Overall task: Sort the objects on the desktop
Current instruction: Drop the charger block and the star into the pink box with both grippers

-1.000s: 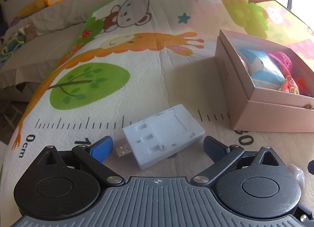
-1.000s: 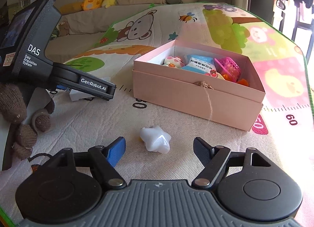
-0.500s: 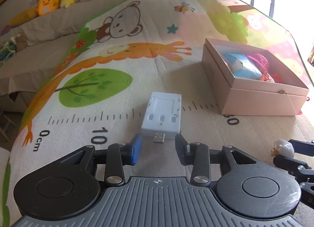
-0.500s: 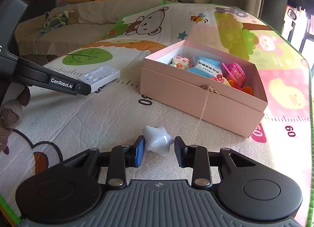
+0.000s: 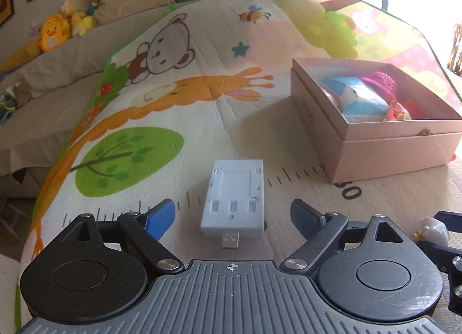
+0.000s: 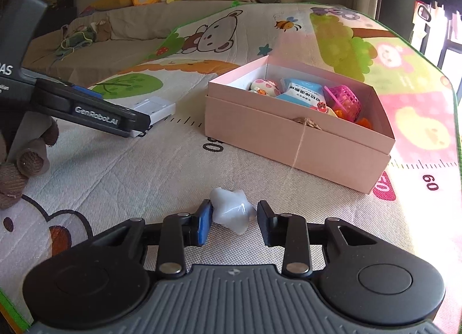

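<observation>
Pale blue-white charger (image 5: 235, 199) on cartoon-print mat (image 5: 179, 120), green tree at its ten o'clock, orange giraffe, grey bear, pink box (image 6: 291, 134) holding blue packet (image 6: 303, 94) and magenta basket (image 6: 345, 100), milky-white star (image 6: 231, 212), one blue finger pad (image 6: 203, 225)

We read "GenRobot.AI" on the left gripper (image 6: 98, 116), and "60" and "70" along the play mat (image 6: 430, 182) ruler

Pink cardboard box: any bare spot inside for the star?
Crowded: the pink cardboard box holds a blue packet, pink basket and spotted toy. Bare floor shows only at its far-left corner. The white star sits between the right gripper pads.
</observation>
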`<state>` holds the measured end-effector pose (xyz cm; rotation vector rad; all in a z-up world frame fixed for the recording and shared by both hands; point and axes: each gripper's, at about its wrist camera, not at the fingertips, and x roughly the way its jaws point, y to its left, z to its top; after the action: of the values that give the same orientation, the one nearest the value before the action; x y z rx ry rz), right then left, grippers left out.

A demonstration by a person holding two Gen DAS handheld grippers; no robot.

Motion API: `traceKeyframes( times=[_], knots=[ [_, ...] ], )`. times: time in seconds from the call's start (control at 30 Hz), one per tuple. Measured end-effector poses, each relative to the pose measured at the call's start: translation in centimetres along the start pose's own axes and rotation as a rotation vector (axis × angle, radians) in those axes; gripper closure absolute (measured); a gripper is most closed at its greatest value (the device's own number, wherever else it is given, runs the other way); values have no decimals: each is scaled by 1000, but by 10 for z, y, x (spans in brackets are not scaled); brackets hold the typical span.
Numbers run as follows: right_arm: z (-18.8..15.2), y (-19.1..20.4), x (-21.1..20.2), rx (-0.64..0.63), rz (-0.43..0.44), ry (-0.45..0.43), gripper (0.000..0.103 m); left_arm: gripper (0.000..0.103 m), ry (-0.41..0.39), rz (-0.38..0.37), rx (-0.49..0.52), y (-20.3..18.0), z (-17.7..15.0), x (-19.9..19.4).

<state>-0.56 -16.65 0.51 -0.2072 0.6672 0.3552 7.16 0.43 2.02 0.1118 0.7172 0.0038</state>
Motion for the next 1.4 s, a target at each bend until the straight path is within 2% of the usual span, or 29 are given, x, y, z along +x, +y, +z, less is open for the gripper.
traceKeyframes(
  times=[0.07,0.13,0.17,0.2,0.23,0.4,0.53,0.63,0.73,0.8,0.87,0.9,1.03,1.07,1.1,1.13,1.2,1.27,1.4],
  knots=[
    [2,1,2,-12,5,1,69,22,35,0,-11,-2,3,12],
    [3,0,4,-10,8,0,69,25,39,-10,-23,-1,3,15],
    [4,0,5,-10,9,0,69,32,40,-21,-23,-1,3,15],
    [4,0,5,-12,9,-1,69,44,38,-38,-22,0,2,14],
    [4,1,5,-16,10,-3,69,50,35,-46,-20,0,1,12],
    [6,1,-1,-30,39,6,70,50,18,-72,27,-2,-17,-14],
    [7,-1,-31,-34,112,31,70,50,-24,-147,56,-2,-27,-60],
    [26,-7,-77,-65,149,-34,70,50,-140,-198,68,-3,-4,-101],
    [72,-26,-131,-60,137,-190,70,50,-287,-224,85,-8,34,-135],
    [108,-44,-163,-47,112,-306,70,50,-356,-236,92,-15,61,-145],
    [140,-63,-180,-17,79,-380,70,50,-385,-240,95,-27,86,-141],
    [153,-73,-180,10,70,-391,70,50,-384,-250,98,-34,95,-135],
    [178,-104,-145,108,43,-337,70,50,-364,-304,150,-72,115,-90],
    [177,-113,-127,135,35,-304,70,48,-352,-317,161,-80,116,-75],
    [176,-118,-113,155,30,-282,69,40,-330,-319,171,-86,115,-60],
    [173,-125,-94,177,24,-257,69,37,-296,-306,170,-89,112,-45],
    [165,-135,-66,223,-2,-219,69,31,-229,-290,126,-82,99,-26],
    [149,-146,-44,278,-1,-174,68,25,-167,-284,79,-66,80,-19],
    [111,-147,-27,311,-6,-128,64,7,-120,-180,45,-39,33,-22]
  ],
)
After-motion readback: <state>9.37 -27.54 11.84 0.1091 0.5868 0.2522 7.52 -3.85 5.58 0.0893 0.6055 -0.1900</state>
